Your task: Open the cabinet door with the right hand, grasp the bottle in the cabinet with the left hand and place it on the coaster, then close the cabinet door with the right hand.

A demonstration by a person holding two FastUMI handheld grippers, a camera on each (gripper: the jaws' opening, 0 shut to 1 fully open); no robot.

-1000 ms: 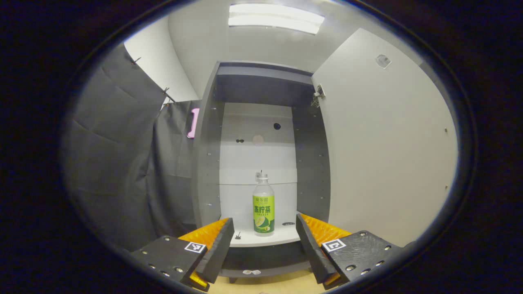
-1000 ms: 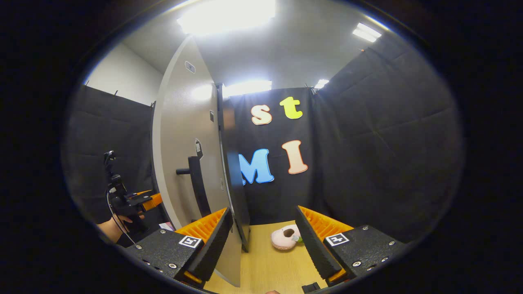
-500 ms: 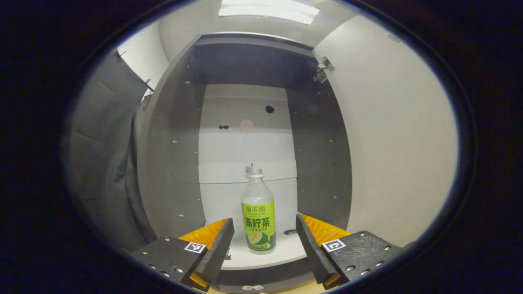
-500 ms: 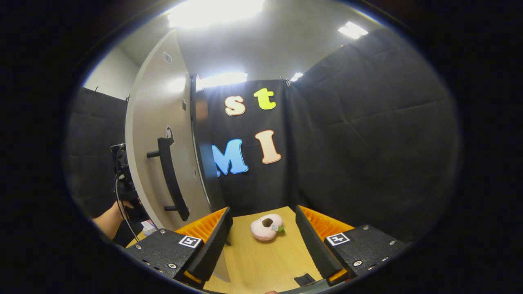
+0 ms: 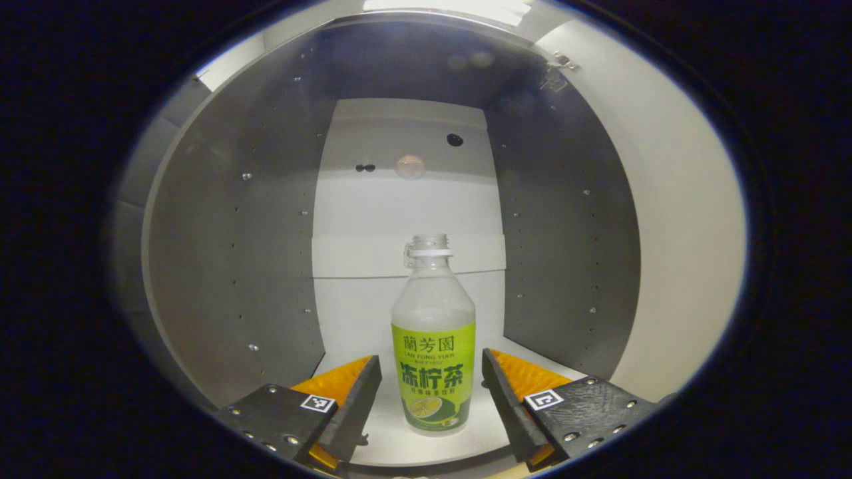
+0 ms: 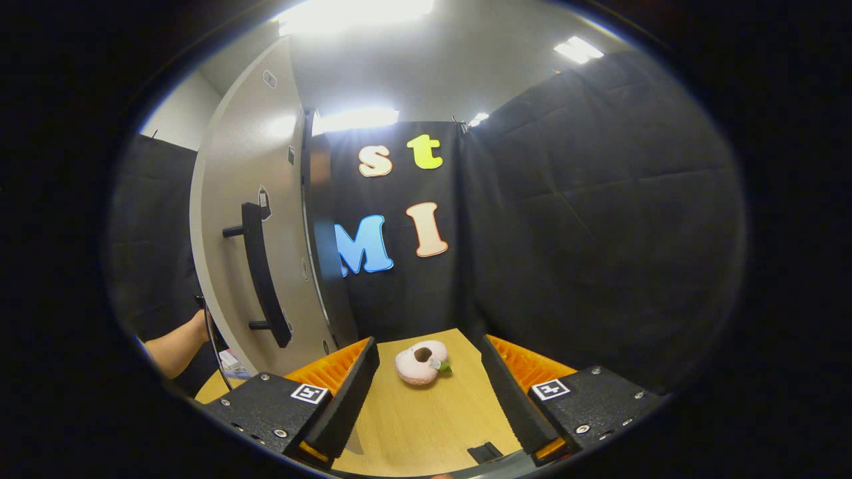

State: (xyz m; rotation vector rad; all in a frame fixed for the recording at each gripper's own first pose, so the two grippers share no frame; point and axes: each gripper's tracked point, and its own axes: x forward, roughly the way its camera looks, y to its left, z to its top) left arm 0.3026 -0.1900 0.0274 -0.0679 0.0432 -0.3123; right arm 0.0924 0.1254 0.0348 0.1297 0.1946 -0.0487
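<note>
Left gripper staged at bottle

Bottle stands upright at 12 o'clock between spread fingers, untouched. Right gripper fingers spread, empty, near open cabinet door.

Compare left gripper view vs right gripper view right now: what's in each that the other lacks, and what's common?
Left gripper view: the bottle standing upright on the white cabinet floor, between the open fingers of the left gripper without visible contact.

Right gripper view: the door's outer face with its black handle, a person's arm past the door edge, and a pink plush piece on the wooden table, ahead of the open right gripper.

Shared: the open cabinet door.
</note>
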